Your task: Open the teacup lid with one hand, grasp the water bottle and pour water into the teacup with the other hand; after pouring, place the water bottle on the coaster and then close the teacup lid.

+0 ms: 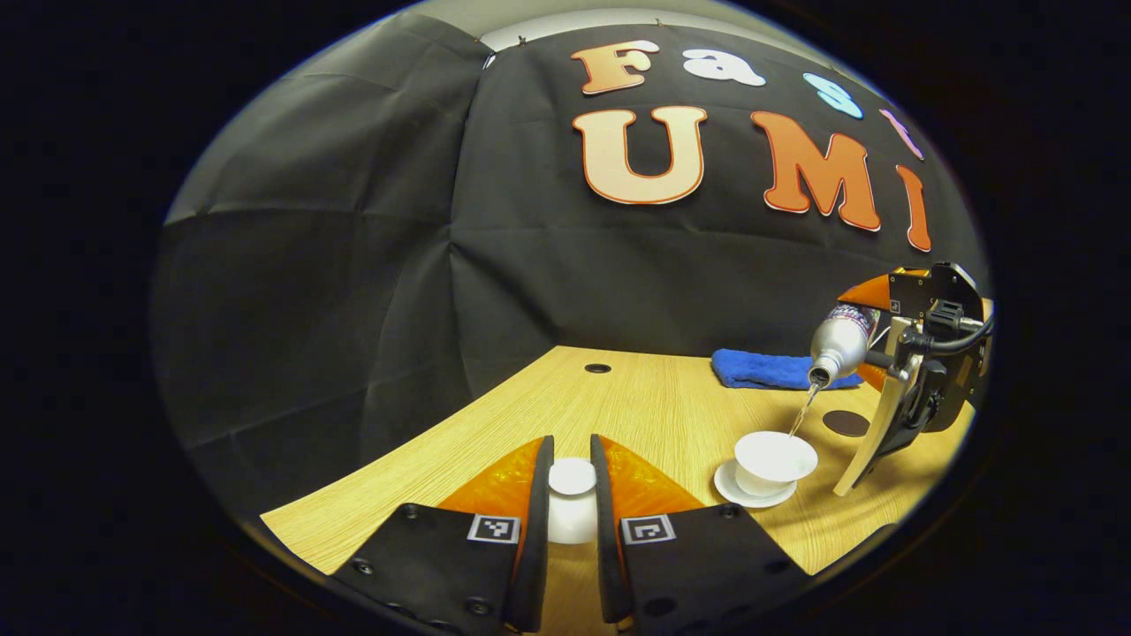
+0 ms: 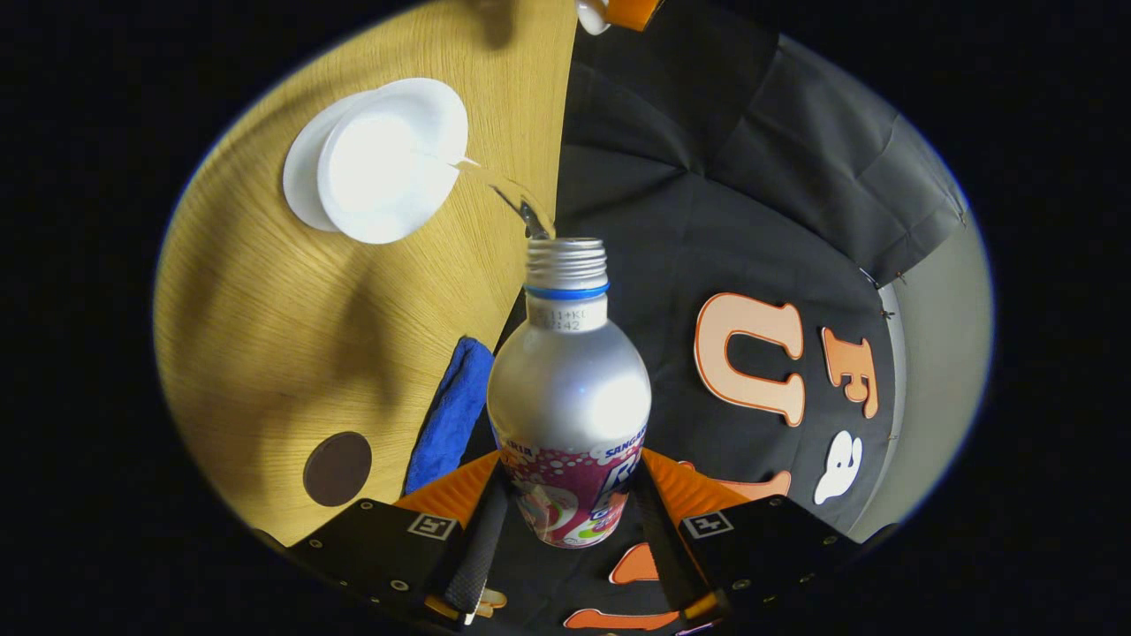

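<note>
While the left gripper [image 1: 572, 481] pinches the white teacup lid [image 1: 572, 477] above the table [image 1: 636, 406], the right gripper [image 2: 565, 521] clamps the tilted water bottle [image 2: 570, 406], and a thin stream falls into the open teacup [image 1: 775, 458] on its saucer [image 1: 738, 495]. Beyond lie a dark round coaster [image 1: 846, 423] and blue towel [image 1: 760, 369].

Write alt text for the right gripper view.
The right gripper holds a tipped silver bottle, pouring a thin stream of water into the open white teacup on its saucer. A dark round coaster and blue cloth lie on the wooden table.
</note>
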